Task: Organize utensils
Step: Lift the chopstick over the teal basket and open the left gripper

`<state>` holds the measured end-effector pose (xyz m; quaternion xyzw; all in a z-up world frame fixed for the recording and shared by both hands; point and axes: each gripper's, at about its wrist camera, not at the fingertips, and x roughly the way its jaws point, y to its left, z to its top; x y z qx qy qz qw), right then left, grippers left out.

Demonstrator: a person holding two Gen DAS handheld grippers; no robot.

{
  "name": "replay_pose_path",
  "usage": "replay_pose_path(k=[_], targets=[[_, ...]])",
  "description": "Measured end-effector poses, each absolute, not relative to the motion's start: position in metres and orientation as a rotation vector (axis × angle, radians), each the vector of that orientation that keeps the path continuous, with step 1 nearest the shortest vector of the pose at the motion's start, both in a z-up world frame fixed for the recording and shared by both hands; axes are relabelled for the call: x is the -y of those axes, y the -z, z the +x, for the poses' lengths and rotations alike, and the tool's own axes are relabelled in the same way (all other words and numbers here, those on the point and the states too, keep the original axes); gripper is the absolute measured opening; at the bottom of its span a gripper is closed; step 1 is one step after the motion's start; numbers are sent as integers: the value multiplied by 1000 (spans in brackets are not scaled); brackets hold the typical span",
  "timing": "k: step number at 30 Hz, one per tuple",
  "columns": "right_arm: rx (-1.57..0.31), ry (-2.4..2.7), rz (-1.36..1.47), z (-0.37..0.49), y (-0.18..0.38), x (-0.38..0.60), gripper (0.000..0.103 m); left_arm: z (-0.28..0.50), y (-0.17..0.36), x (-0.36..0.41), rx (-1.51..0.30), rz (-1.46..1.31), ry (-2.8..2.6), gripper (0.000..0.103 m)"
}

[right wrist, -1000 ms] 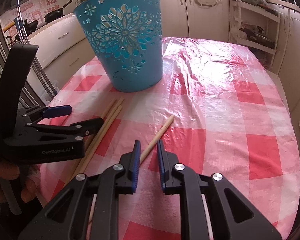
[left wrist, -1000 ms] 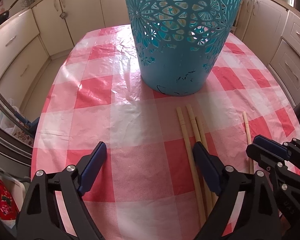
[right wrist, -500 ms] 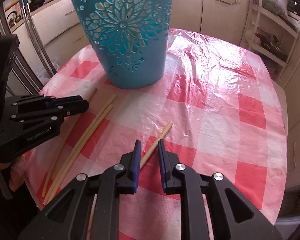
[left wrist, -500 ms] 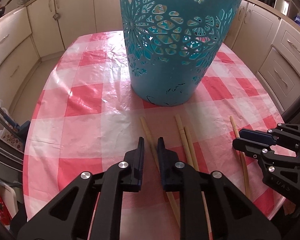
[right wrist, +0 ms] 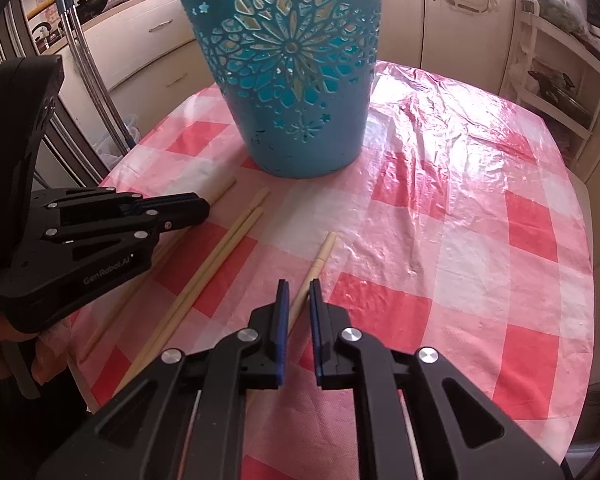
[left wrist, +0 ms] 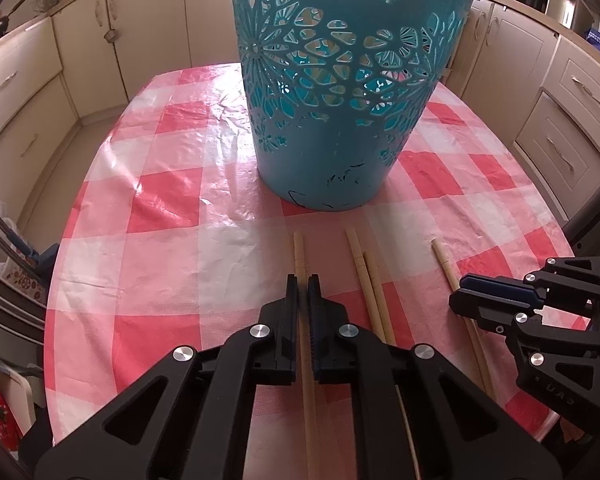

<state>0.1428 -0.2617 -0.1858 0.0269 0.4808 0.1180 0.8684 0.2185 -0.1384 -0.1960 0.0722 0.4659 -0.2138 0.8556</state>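
Several wooden chopsticks lie on a red-and-white checked tablecloth (left wrist: 164,208) in front of a tall teal cut-out basket (left wrist: 340,92). My left gripper (left wrist: 303,284) is shut on the leftmost chopstick (left wrist: 299,252), which runs back between its fingers. A pair of chopsticks (left wrist: 366,276) lies just right of it. My right gripper (right wrist: 299,290) is nearly closed around a single chopstick (right wrist: 322,258); its jaws show a small gap, and whether they grip is unclear. The right gripper also shows in the left wrist view (left wrist: 496,296), and the left gripper in the right wrist view (right wrist: 180,210).
The basket (right wrist: 292,80) stands mid-table, just beyond the chopstick tips. Cream kitchen cabinets (left wrist: 28,92) ring the table. A shelf rack (right wrist: 556,80) stands at the far right. The table edge (right wrist: 84,364) runs close behind the chopsticks' near ends.
My left gripper went from wide open to shut on the leftmost chopstick, drawing it apart from the pair. My right gripper stayed narrowly closed around its chopstick and both views rose slightly.
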Motion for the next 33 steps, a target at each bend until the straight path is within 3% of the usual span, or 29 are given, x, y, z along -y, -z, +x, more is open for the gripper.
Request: replay_pose_path(k=[14, 33], targets=[[-922, -260, 172, 133, 190, 282, 8, 207, 171, 107, -951, 53, 472, 5], [-915, -250, 173, 133, 193, 278, 8, 182, 49, 66, -666, -49, 509, 4]])
